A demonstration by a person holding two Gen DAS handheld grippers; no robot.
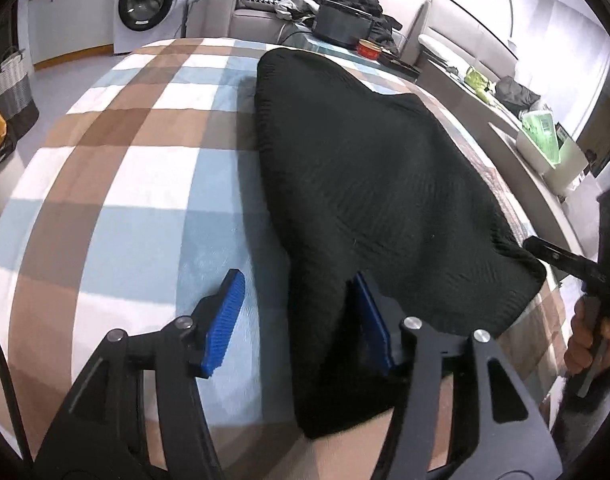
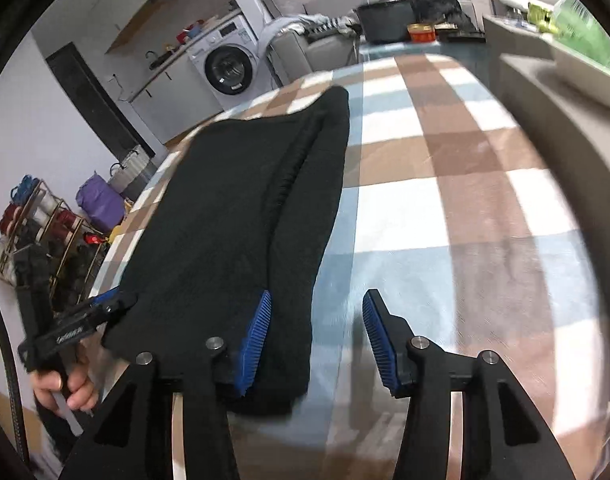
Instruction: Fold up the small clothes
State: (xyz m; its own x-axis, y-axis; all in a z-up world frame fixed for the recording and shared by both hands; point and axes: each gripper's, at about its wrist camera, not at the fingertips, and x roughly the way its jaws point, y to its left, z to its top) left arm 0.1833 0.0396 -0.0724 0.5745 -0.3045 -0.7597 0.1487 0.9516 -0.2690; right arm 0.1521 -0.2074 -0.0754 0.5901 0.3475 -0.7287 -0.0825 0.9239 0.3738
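A black knit garment (image 1: 369, 184) lies lengthwise on a checked brown, blue and white cloth (image 1: 137, 168). My left gripper (image 1: 301, 320) is open at the garment's near left corner; its right blue pad (image 1: 371, 320) sits against the fabric edge, its left pad over the bare cloth. In the right wrist view the garment (image 2: 233, 216) lies to the left. My right gripper (image 2: 317, 344) is open at its near right edge, left pad (image 2: 257, 340) on the fabric. The left gripper (image 2: 101, 312) shows at the garment's near left corner.
A washing machine (image 1: 147, 4) stands at the far left. A dark box (image 1: 343, 24) and a red tin (image 1: 369, 49) sit beyond the cloth's far end. A ledge with green packets (image 1: 541, 136) runs along the right. Baskets and a rack (image 2: 37, 224) stand on the floor.
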